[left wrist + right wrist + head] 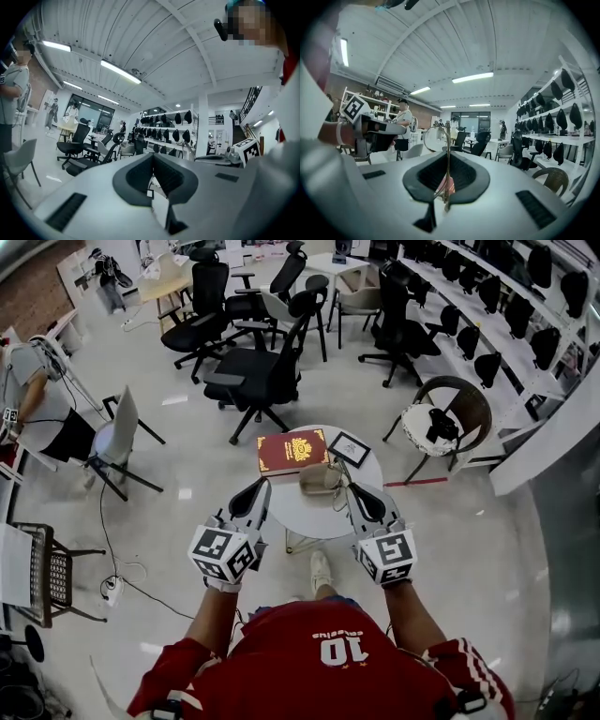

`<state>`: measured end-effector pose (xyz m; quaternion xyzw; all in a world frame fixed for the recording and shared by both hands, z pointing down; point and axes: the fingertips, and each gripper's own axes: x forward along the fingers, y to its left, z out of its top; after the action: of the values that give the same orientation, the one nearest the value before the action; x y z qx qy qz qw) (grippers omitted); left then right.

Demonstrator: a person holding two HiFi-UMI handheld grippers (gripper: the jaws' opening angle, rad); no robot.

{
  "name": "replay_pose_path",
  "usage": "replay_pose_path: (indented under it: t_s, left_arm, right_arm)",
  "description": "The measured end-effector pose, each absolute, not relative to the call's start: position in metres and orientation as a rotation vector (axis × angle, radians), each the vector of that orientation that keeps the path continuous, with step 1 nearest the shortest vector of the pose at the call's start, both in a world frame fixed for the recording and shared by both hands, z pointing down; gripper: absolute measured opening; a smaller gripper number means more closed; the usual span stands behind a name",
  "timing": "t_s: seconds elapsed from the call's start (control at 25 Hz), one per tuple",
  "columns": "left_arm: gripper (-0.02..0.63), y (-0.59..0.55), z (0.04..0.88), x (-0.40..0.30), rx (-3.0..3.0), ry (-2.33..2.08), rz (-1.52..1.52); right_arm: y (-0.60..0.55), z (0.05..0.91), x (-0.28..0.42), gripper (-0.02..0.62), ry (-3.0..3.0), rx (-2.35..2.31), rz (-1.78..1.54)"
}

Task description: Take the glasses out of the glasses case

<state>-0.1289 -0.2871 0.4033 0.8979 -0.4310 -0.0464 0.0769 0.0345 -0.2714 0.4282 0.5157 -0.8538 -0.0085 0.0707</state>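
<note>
A beige glasses case (321, 478) lies open on the small round white table (309, 514), between my two grippers. In the right gripper view, thin metal-framed glasses (447, 143) stand upright between the jaws, with the right gripper (446, 161) shut on their frame. From the head view the right gripper (355, 489) sits just right of the case, and the glasses are too thin to make out. My left gripper (257, 487) hovers at the table's left edge. Its jaws (153, 159) meet with nothing between them.
A red book (292, 450) and a small framed card (349, 448) lie on the far half of the table. Black office chairs (258, 371) stand beyond it, a wicker chair (448, 418) to the right, and a seated person (37, 399) at far left.
</note>
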Motion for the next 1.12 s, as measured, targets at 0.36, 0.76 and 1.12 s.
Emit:
replay_pose_path:
  t_s: [0.36,0.76,1.12]
  left_arm:
    - [0.009,-0.286,0.387,-0.143,2.698,-1.347,-0.170]
    - [0.009,-0.290,0.379,-0.143,2.724,-1.369,-0.166]
    - [0.009,-0.292,0.379,-0.142,2.721,-1.364,-0.150]
  right_arm:
    - [-0.270,0.398,0.049,0.026,-2.634,1.691,-0.027]
    - [-0.272,0.394,0.064,0.026,-2.630,1.793,0.006]
    - [-0.276,0.394,0.076,0.026,-2.614,1.846,0.068]
